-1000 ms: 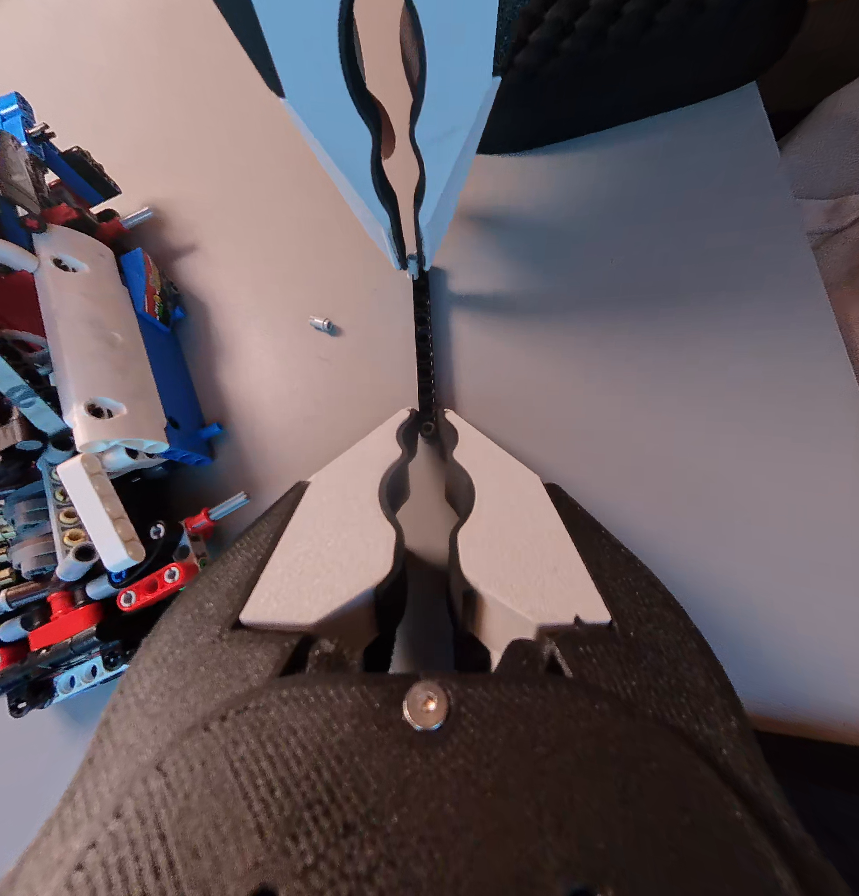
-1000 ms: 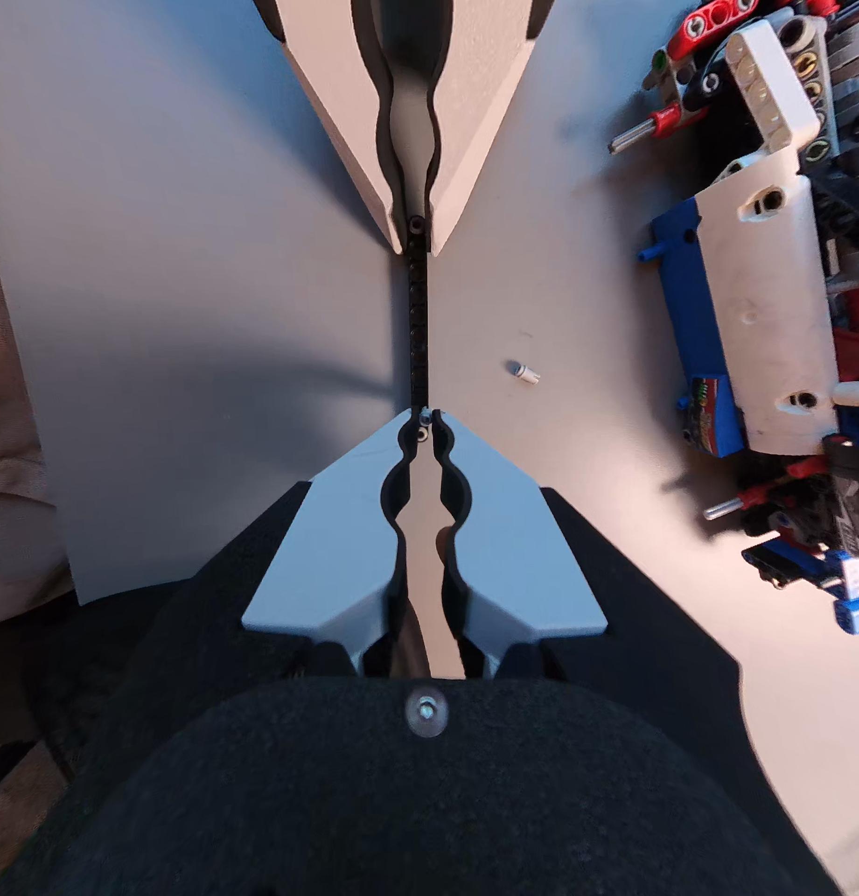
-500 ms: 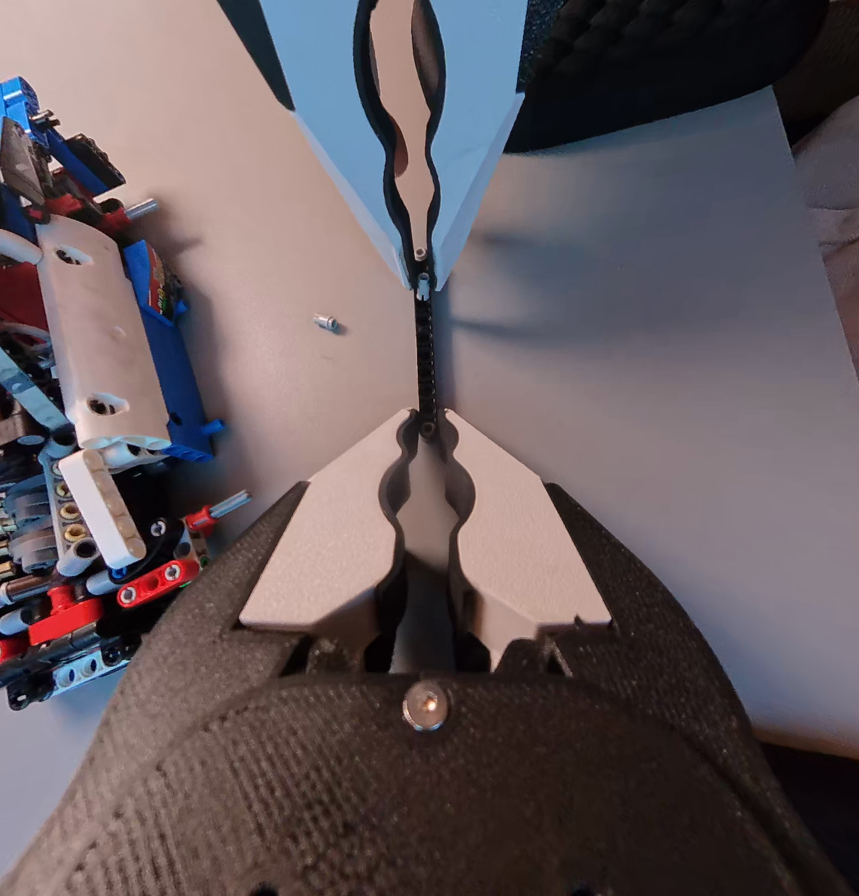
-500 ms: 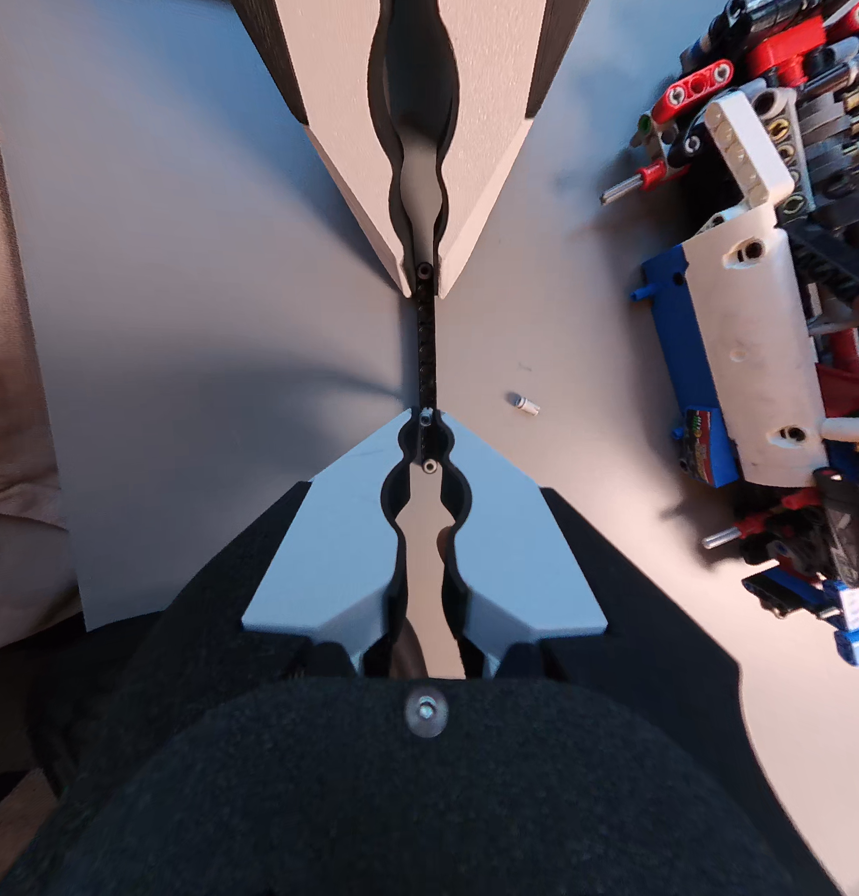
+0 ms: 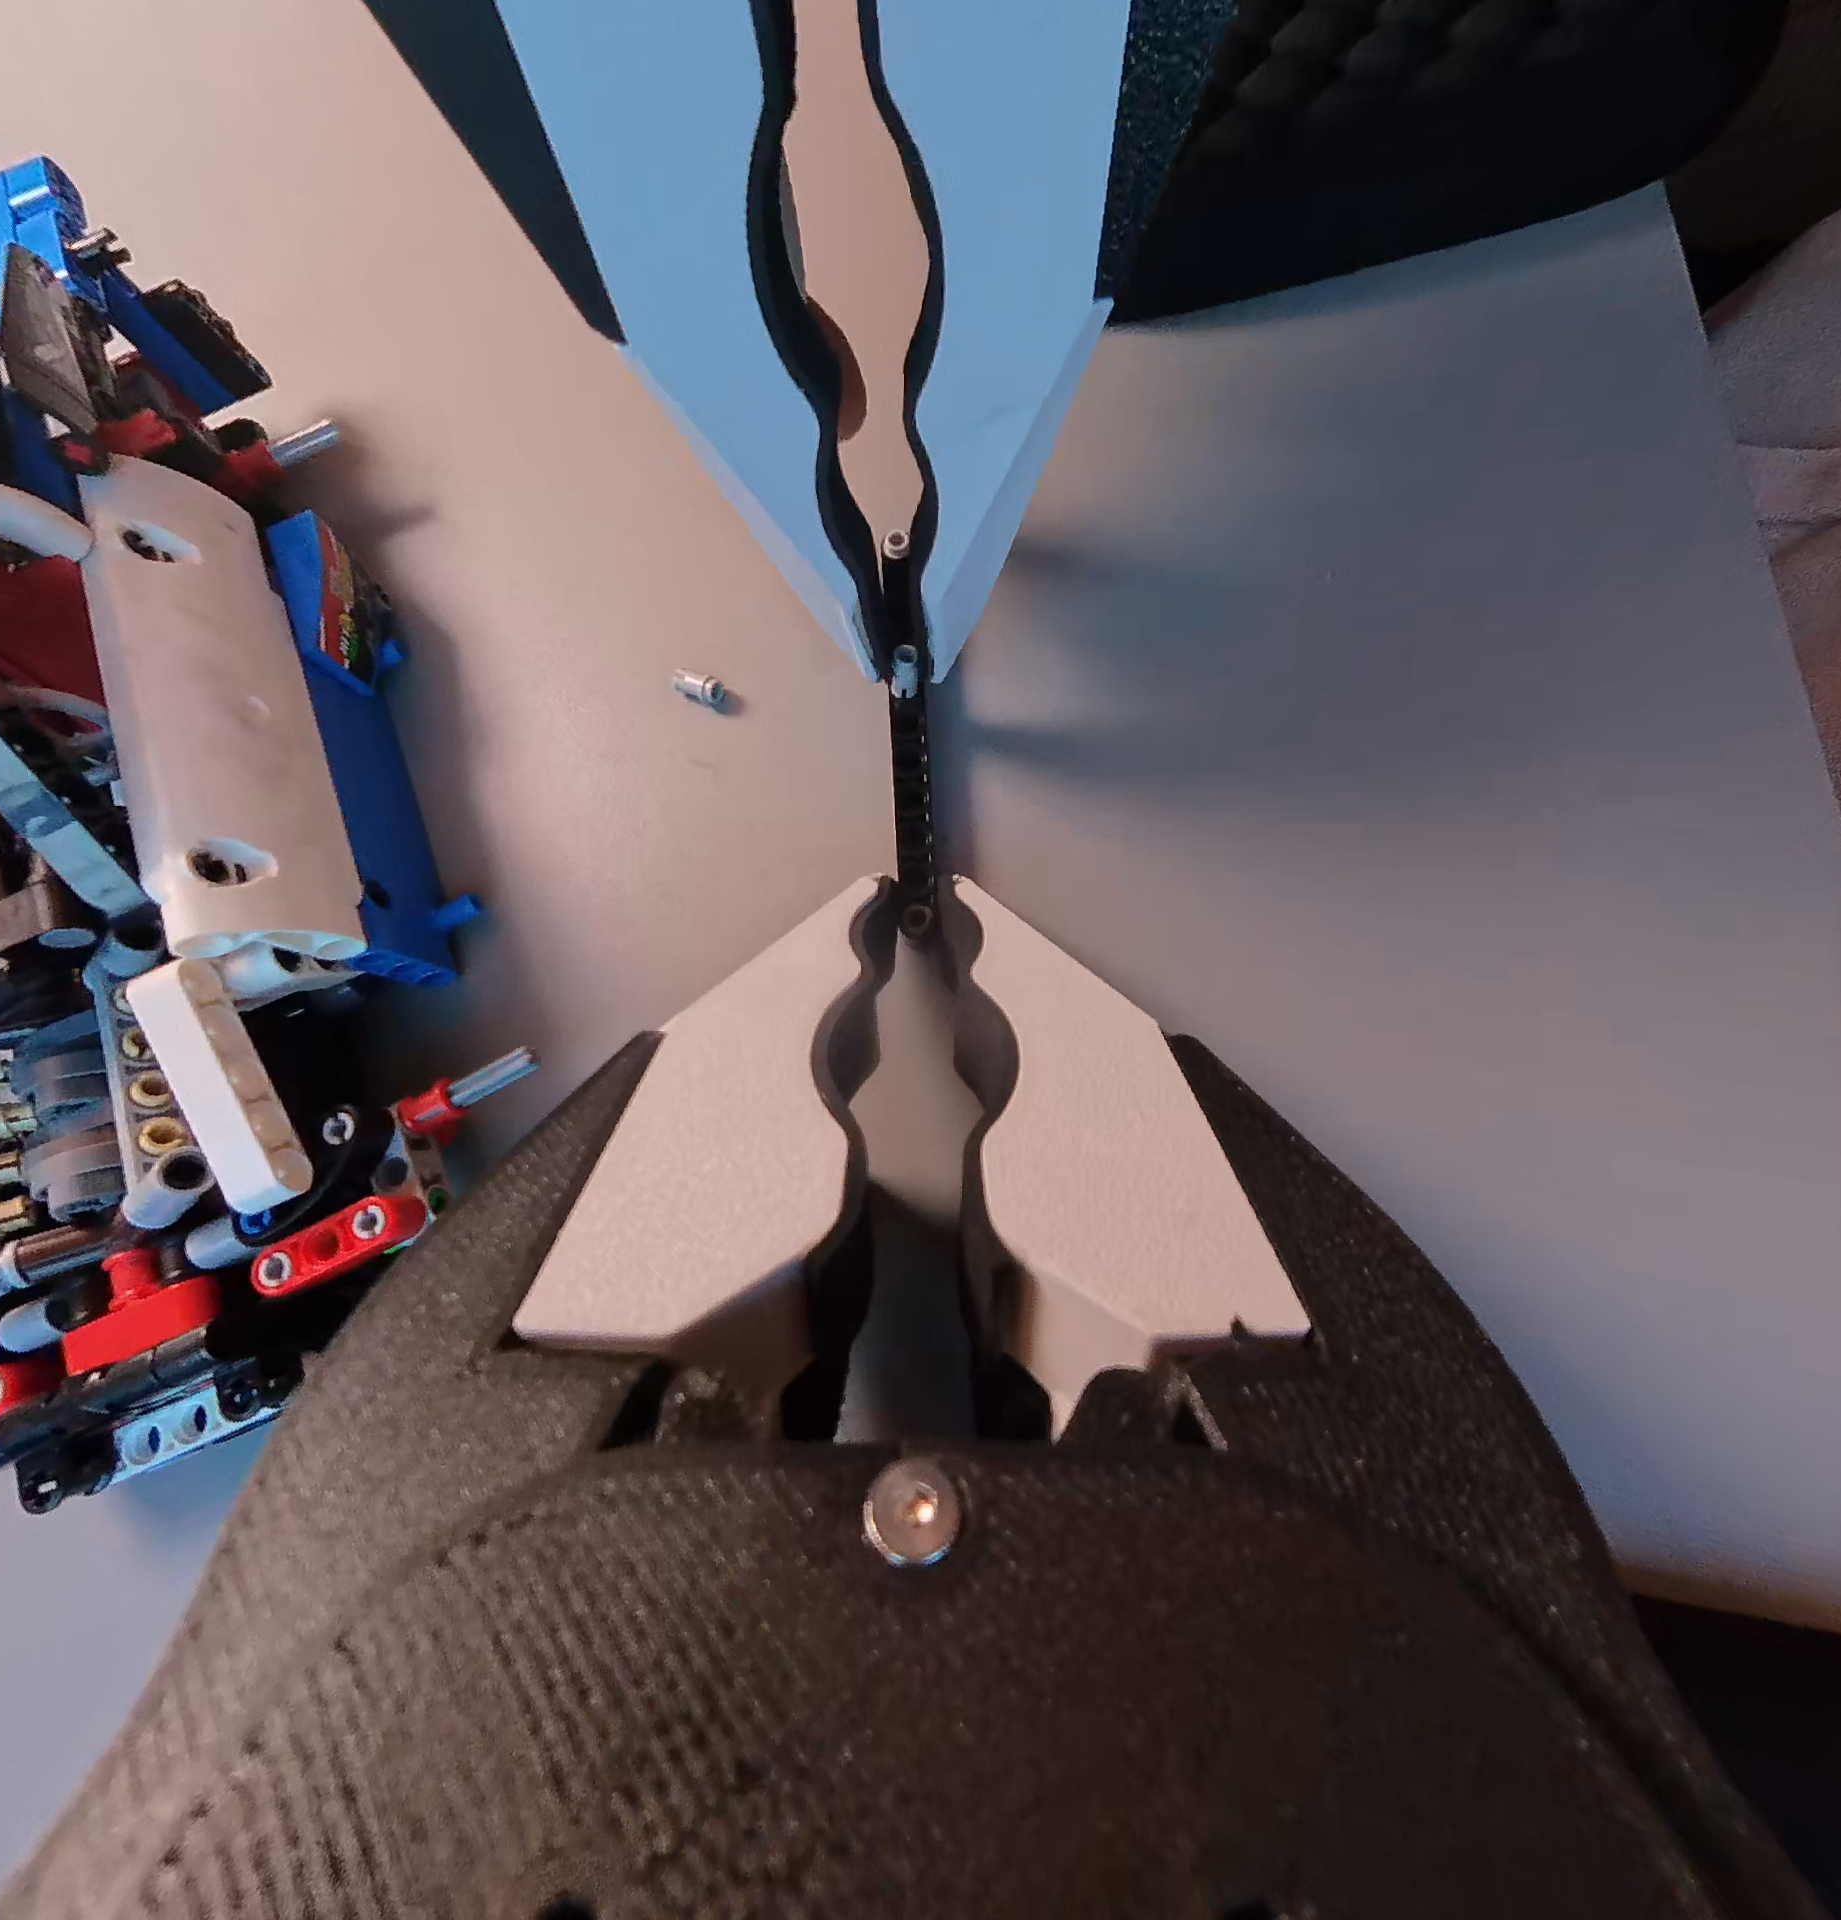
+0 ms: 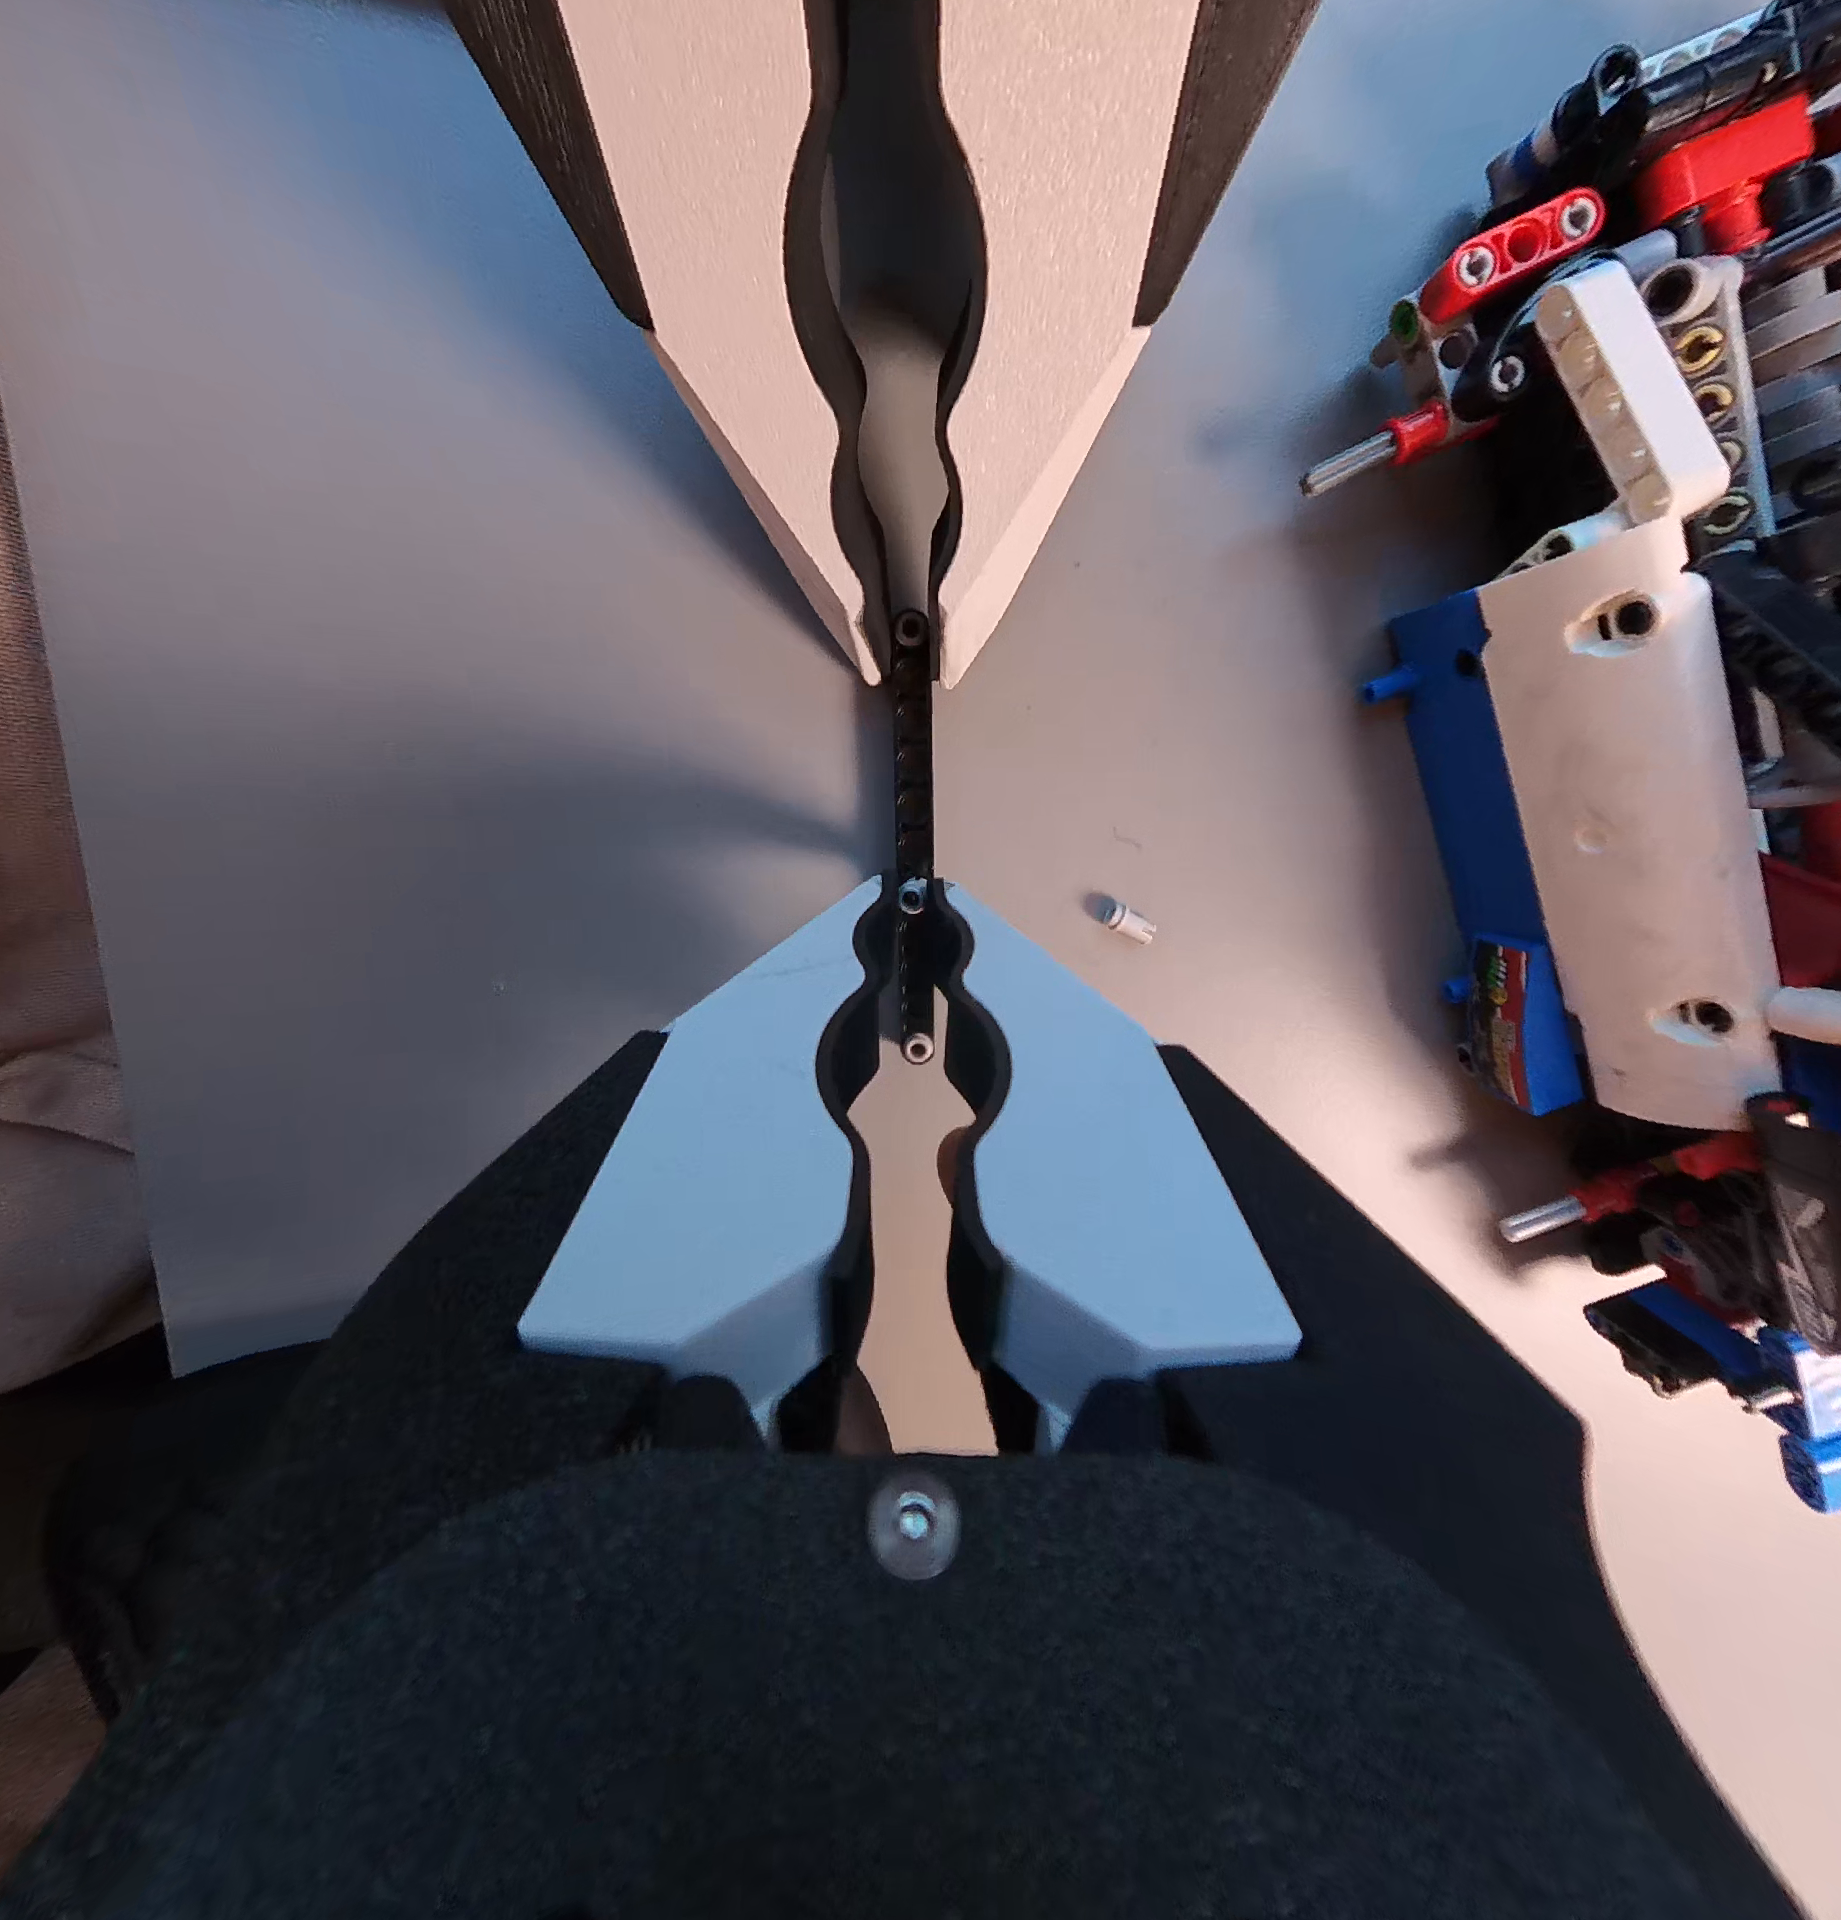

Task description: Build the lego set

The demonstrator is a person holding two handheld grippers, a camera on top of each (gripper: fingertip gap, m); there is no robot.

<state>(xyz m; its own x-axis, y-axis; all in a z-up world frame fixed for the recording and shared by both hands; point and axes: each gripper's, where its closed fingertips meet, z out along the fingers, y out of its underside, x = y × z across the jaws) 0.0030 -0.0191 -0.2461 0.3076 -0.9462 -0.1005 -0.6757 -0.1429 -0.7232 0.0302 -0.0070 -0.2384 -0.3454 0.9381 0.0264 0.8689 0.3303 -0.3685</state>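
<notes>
Matt, faintly grainy plastic on the pale fingers (image 5: 750, 1122) of the left gripper (image 5: 914, 883), over a coarse, ribbed black body with one shiny metal screw (image 5: 913, 1509); same matt plastic, bluish in tone, on the fingers (image 6: 729, 1132) of the right gripper (image 6: 914, 885), backed by a rough, felt-like black housing. Smooth, matt grey table (image 5: 1415, 831); dull black ridged plastic along the thin beam (image 5: 912, 774). Glossy hard plastic in white, blue and red across the lego model (image 6: 1622, 790), with bright metallic-looking axle tips, and smooth pale plastic on the loose small pin (image 6: 1118, 918)
</notes>
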